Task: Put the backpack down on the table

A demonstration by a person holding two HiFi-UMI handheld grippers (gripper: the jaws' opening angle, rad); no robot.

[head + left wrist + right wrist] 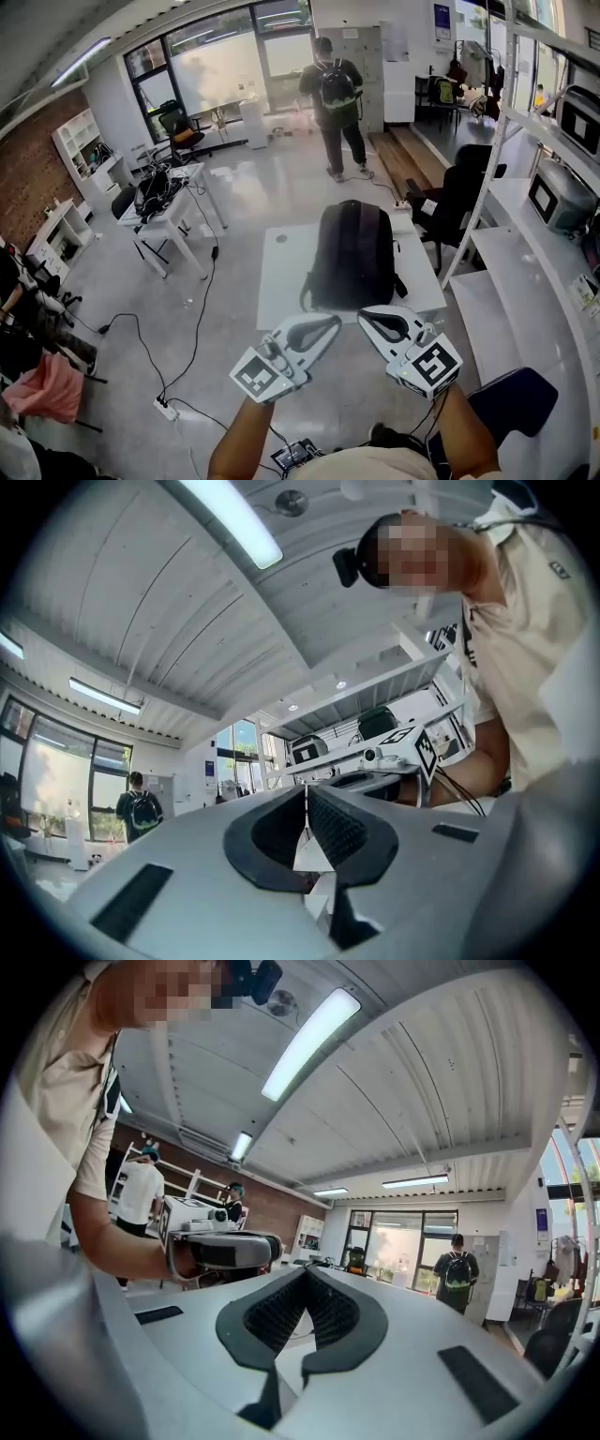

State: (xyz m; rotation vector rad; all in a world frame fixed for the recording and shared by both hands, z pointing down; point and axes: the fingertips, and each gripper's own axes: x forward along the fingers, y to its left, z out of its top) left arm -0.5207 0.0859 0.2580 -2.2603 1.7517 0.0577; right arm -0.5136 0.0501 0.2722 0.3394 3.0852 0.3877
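Resting flat on the white worktop (281, 272), the black backpack (352, 255) lies with its top end pointing away from the operator and its lower edge near the worktop's near edge. One strap loop hangs at its left lower corner.

Left tool (334, 325): jaws fully closed, ribbed pads (330, 825) meeting at the tips, nothing held between them. It hovers just short of the backpack's lower edge, clear of it, with its marker cube (260, 373) facing the head camera.

Right tool (364, 318): jaws fully closed, pads (328, 1312) together at the tips, nothing held. It is positioned beside the left tool, also just short of the backpack and not touching it. Its marker cube (431, 364) faces upward.

Both tools point roughly level, toward the far side of the room.

Surroundings: a black chair (464, 202) stands at the worktop's right far corner. White shelving (525, 234) runs along the right. A second worktop (173, 202) at the left carries dark equipment. A cable runs across the floor to a power strip (166, 409). A person wearing a backpack (336, 94) stands well beyond the worktop.
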